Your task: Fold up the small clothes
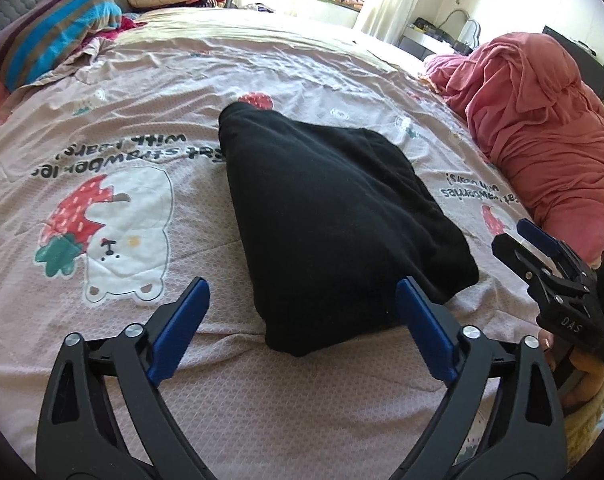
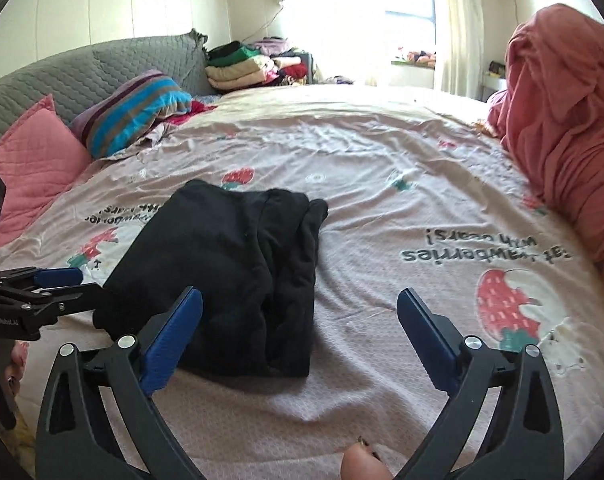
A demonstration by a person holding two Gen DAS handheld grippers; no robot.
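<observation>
Black knit, the folded garment (image 1: 325, 216) lies on the bedsheet (image 1: 102, 128), well short of the red blanket heap (image 1: 541, 120); left gripper (image 1: 302, 316) and right gripper (image 2: 300, 320) both gape, holding nothing; a careless pinch could drag the layers askew; the stack may unfold.

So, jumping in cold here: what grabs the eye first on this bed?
The folded black garment lies mid-bed on the strawberry-bear sheet, directly ahead of the open left gripper. The open right gripper hovers just right of it, and a big coral blanket heap fills the bed's right edge.
</observation>
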